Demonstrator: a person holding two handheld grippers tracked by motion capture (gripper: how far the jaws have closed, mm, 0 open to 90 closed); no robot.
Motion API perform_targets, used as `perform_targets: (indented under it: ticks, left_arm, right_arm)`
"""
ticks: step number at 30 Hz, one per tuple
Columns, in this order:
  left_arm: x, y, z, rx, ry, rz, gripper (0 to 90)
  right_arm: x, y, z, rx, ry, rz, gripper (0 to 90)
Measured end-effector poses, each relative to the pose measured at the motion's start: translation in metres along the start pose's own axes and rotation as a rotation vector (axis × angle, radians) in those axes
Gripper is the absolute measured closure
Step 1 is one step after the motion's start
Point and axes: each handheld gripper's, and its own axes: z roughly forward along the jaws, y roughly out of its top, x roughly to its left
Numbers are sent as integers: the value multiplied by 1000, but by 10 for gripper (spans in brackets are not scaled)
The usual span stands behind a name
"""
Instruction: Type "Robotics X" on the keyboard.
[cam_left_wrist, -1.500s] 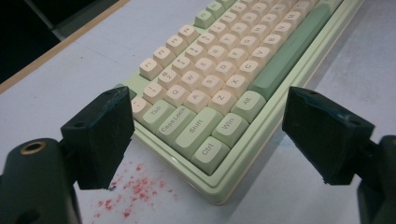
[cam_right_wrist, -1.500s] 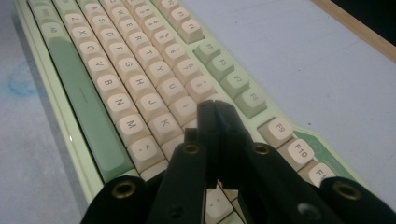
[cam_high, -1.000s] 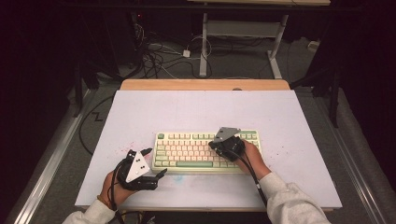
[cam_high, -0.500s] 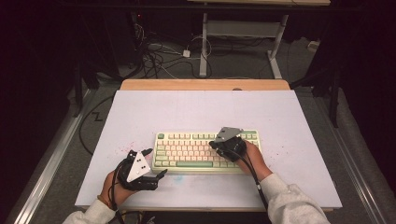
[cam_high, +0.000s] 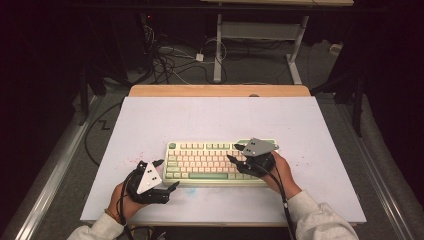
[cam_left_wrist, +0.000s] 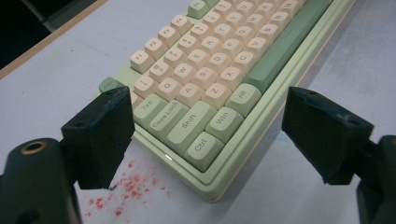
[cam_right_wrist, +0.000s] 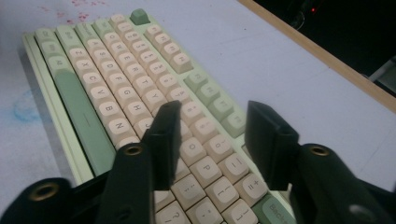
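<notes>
Both tongs stand open with nothing gripped. Left tongs (cam_high: 166, 175) rest on the white tabletop (cam_high: 210, 120) at about 8 o'clock from the keyboard (cam_high: 205, 161), just off its near left corner; in the left gripper view the jaws are spread wide to either side of that corner, by the Ctrl key (cam_left_wrist: 204, 148), apart from it, with red specks (cam_left_wrist: 122, 192) on the surface below. Right tongs (cam_high: 237, 153) hover over the keyboard's right part, at 3 o'clock from its middle; their jaws have just been opening, nothing between them but the keys beneath. Keyboard lies at the tabletop's near middle.
</notes>
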Motion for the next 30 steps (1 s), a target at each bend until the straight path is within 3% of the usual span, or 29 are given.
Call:
perform_targets:
  ticks: [6, 22, 26, 30]
  left_arm:
    - [2, 0, 0, 0, 2, -15, 181]
    - [5, 3, 3, 11, 26, -52, 193]
    - [6, 5, 5, 20, 21, -61, 263]
    - [8, 6, 7, 43, -11, -46, 480]
  right_arm:
    - [2, -2, -12, -42, -31, 6, 295]
    - [4, -23, -42, -74, -78, 18, 208]
    - [5, -29, -47, -66, -82, 17, 206]
    - [8, -34, -53, -61, -81, 7, 204]
